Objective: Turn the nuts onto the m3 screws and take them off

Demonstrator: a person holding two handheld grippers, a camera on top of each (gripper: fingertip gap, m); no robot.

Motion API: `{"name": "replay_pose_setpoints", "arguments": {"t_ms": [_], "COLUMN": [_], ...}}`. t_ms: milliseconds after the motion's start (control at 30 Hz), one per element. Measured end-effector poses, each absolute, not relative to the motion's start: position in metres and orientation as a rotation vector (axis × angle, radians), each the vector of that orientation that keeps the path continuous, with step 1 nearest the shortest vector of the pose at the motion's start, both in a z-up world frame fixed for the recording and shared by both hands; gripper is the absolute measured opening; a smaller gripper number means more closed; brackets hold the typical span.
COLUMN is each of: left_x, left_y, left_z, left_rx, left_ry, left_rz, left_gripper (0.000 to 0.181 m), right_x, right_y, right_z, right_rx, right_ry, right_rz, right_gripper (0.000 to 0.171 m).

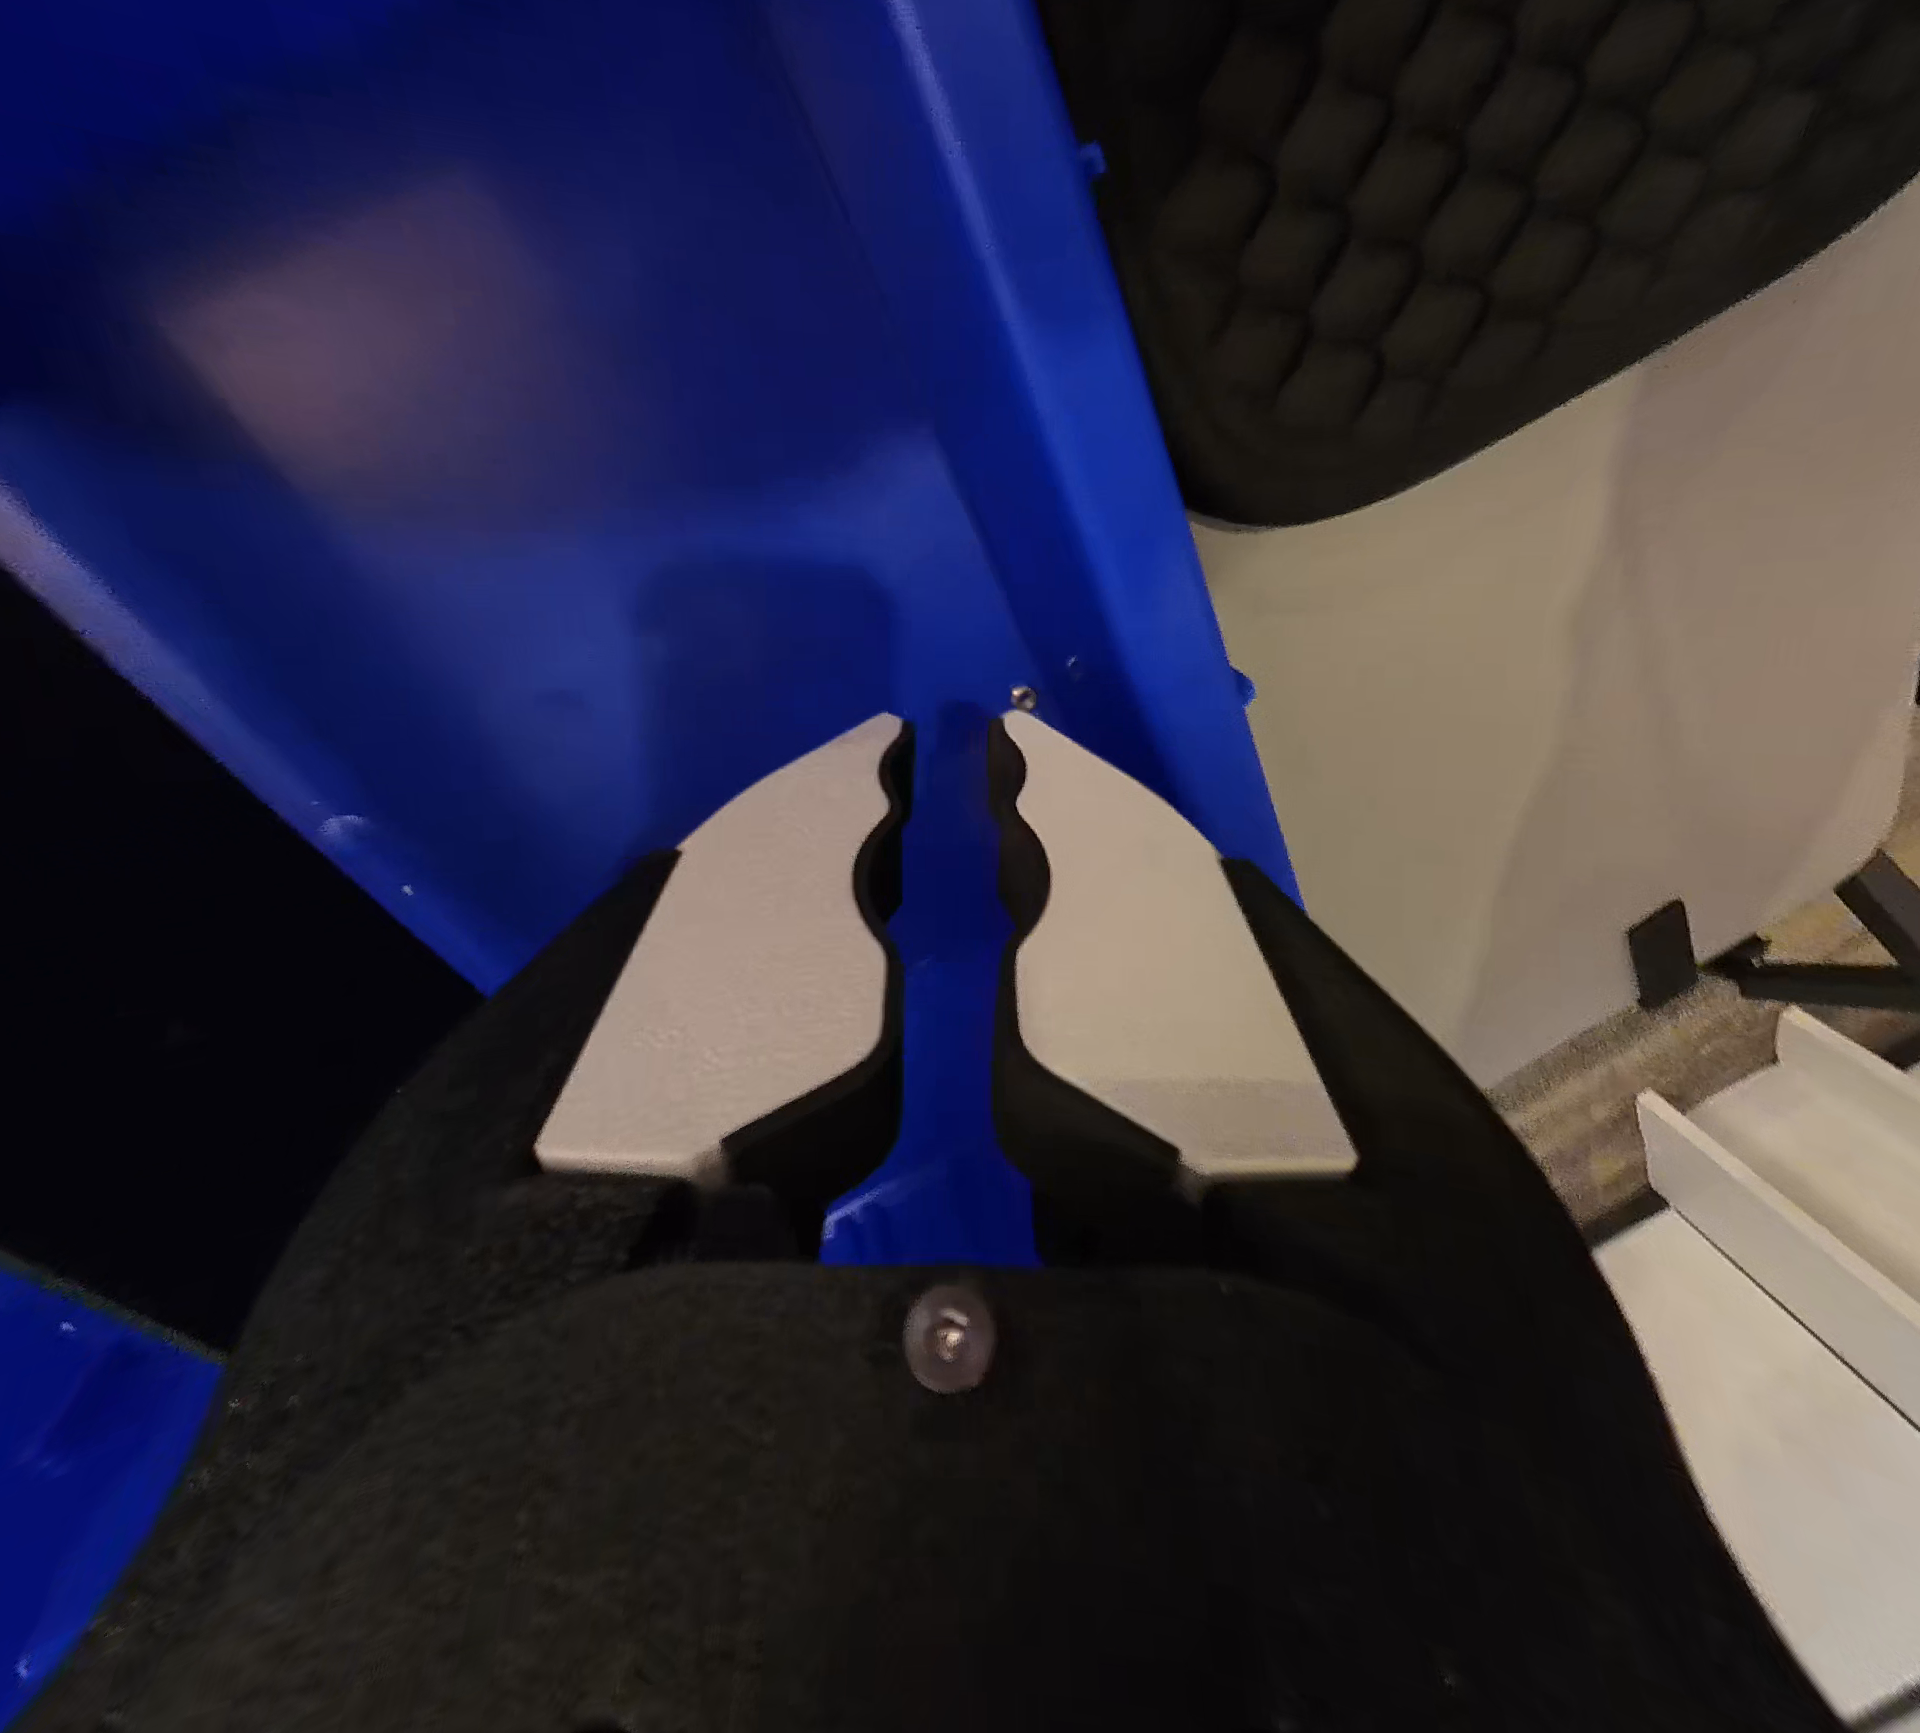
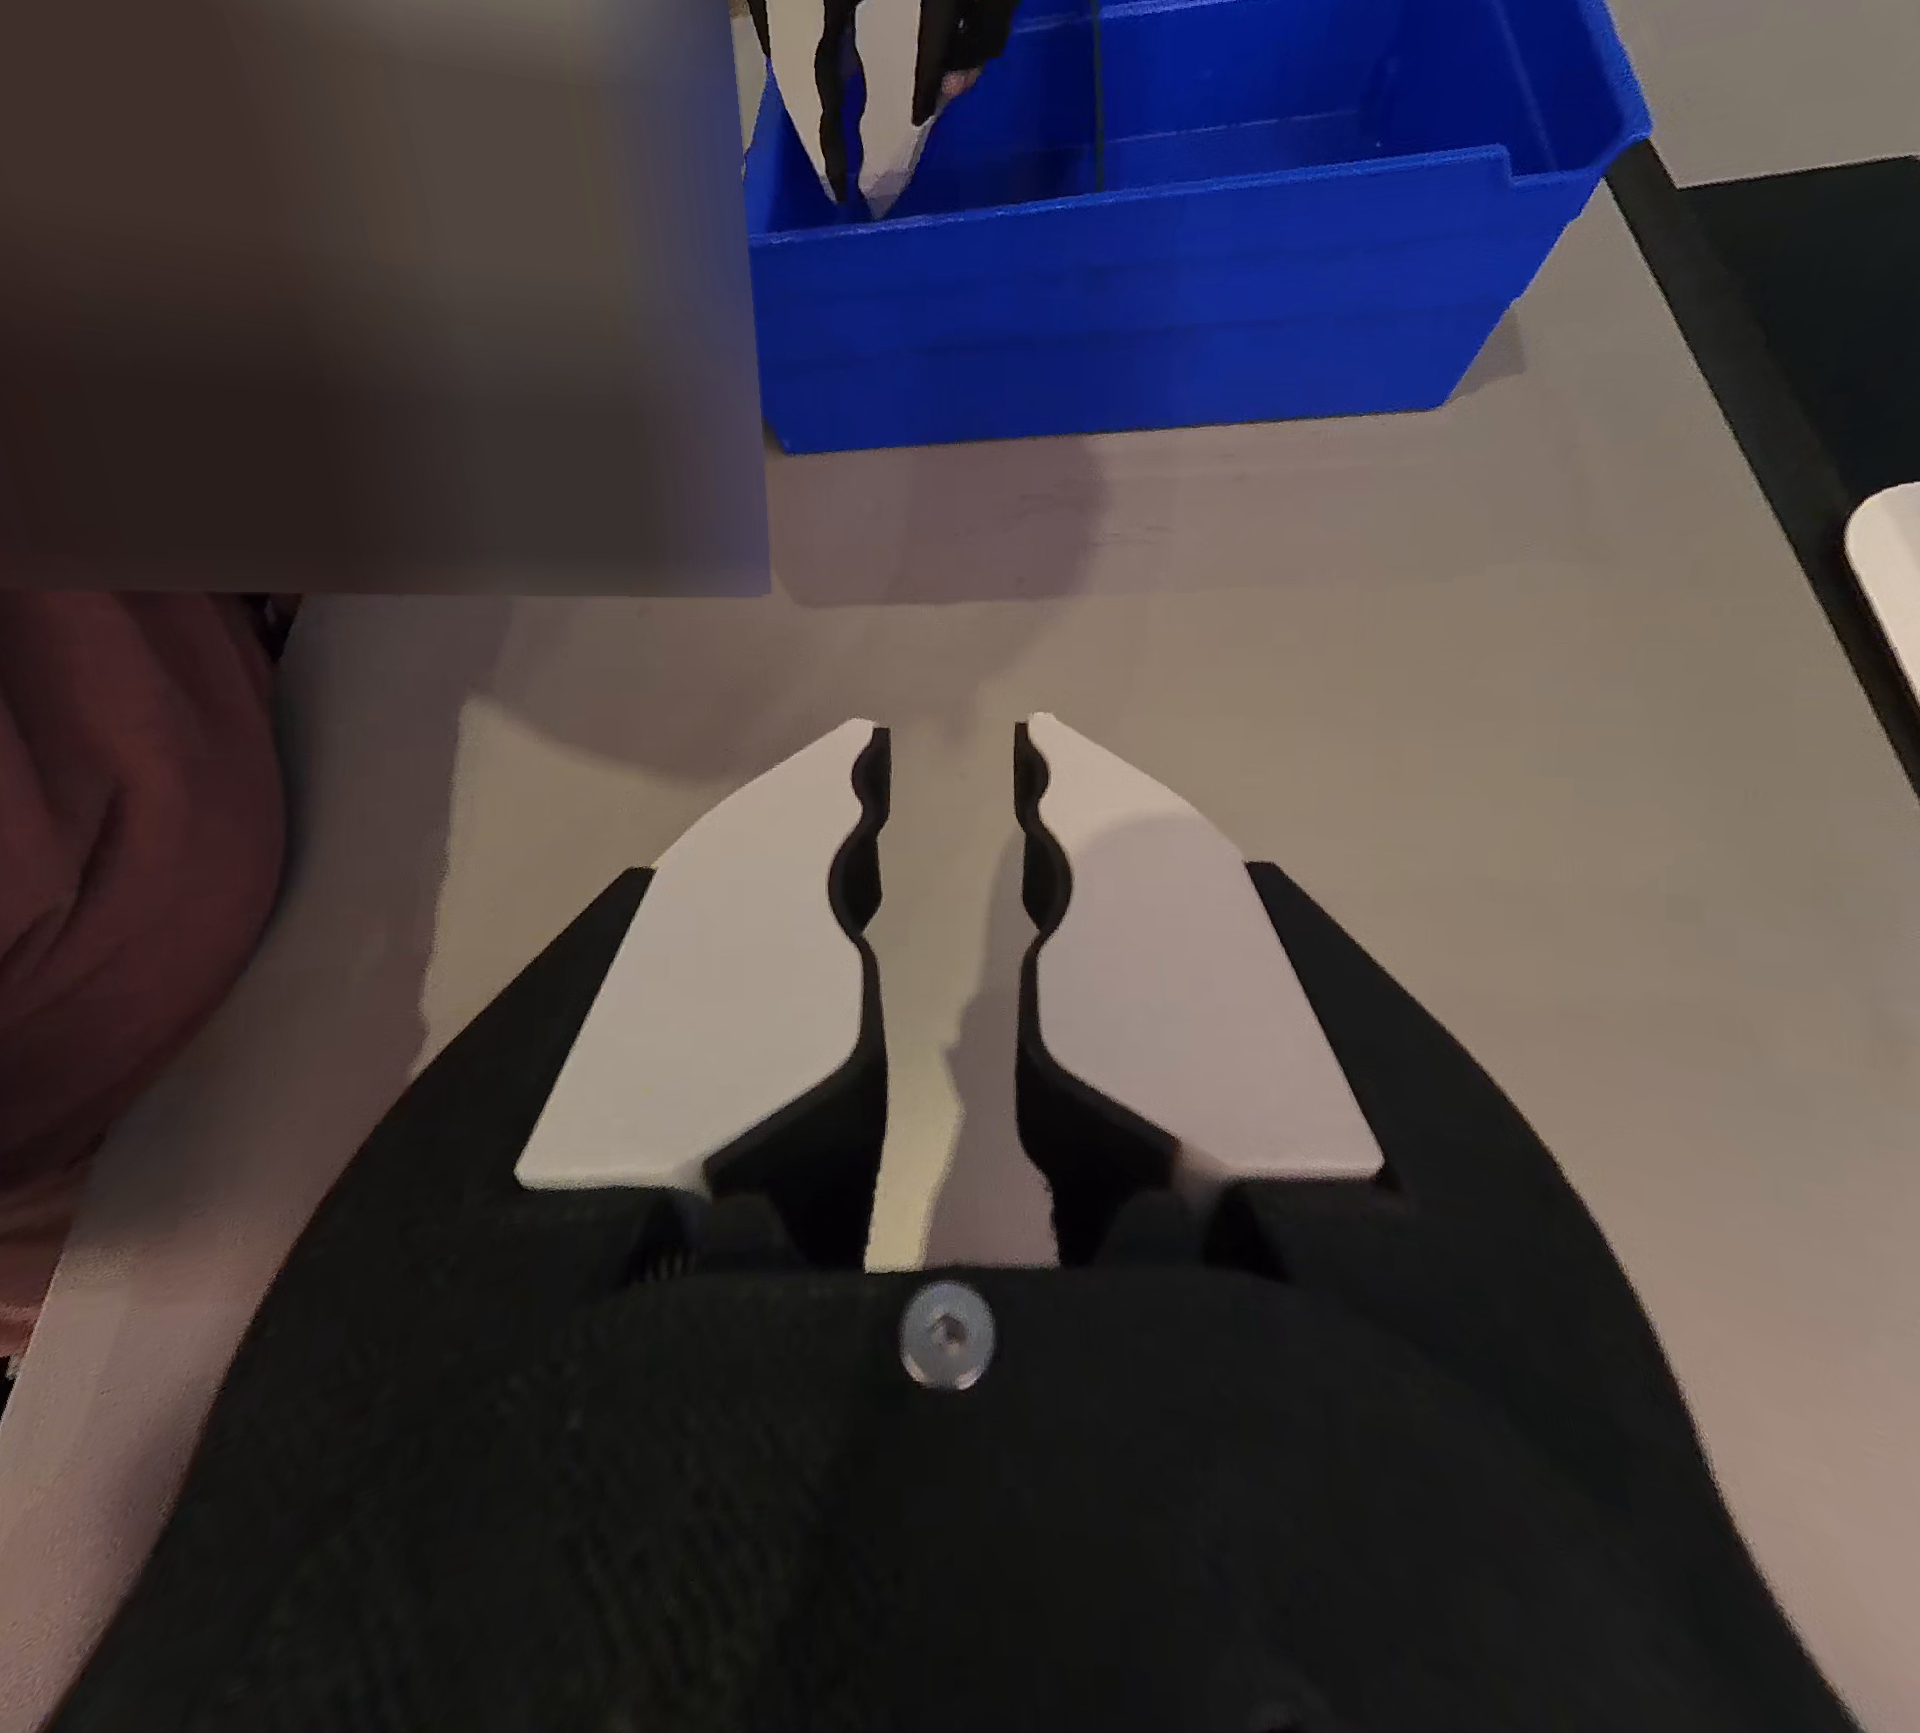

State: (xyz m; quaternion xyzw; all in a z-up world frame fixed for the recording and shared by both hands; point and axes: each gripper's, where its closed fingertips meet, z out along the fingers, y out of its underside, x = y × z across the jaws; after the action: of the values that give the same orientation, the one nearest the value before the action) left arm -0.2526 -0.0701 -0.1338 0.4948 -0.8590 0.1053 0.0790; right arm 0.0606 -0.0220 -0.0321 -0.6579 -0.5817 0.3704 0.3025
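Note:
A blue bin (image 2: 1143, 312) with a black divider (image 2: 1096, 52) stands on the grey table (image 2: 1351, 644). My left gripper (image 1: 951, 725) reaches down into the bin's near-left corner; it also shows in the right wrist view (image 2: 862, 192). Its jaws stand narrowly apart with only the blue bin floor (image 1: 520, 333) between them. A tiny silver piece of hardware (image 1: 1023, 697) lies on the floor just right of the fingertips, by the bin wall (image 1: 1039, 333). My right gripper (image 2: 951, 727) is open and empty, low over the table in front of the bin.
A black padded chair seat (image 1: 1507, 125) sits beyond the bin. A white rail-like part (image 1: 1766, 1195) lies at the lower right. A dark gap (image 2: 1787, 312) and a white object (image 2: 1891, 582) are at the table's right. A person's reddish sleeve (image 2: 125, 852) is at left. Some 35 cm of space lies between my two pairs of fingers. The white object (image 2: 1891, 582) lies some 30 cm from my right tips, 40 cm from my left tips.

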Motion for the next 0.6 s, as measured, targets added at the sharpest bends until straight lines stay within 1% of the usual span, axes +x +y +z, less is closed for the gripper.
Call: {"name": "replay_pose_setpoints", "arguments": {"t_ms": [200,333,467,600], "left_x": [-0.259,-0.25,-0.248,-0.254], "left_y": [-0.075,-0.081,-0.077,-0.082], "left_z": [-0.139,-0.136,-0.142,-0.145], "left_rx": [1.439,1.494,1.466,1.417], "left_ry": [-2.507,-2.444,-2.474,-2.433], "left_rz": [0.244,0.295,0.251,0.241], "left_gripper": [0.009,0.007,0.01,0.009], "right_x": [0.06,0.059,0.059,0.059], "right_y": [-0.025,-0.029,-0.031,-0.033], "right_z": [-0.037,-0.032,-0.03,-0.029], "right_rx": [-1.749,-1.725,-1.719,-1.706], "right_ry": [-1.575,-1.588,-1.592,-1.603], "right_rz": [0.965,0.97,0.969,0.971], "right_gripper": [0.024,0.024,0.025,0.025]}}
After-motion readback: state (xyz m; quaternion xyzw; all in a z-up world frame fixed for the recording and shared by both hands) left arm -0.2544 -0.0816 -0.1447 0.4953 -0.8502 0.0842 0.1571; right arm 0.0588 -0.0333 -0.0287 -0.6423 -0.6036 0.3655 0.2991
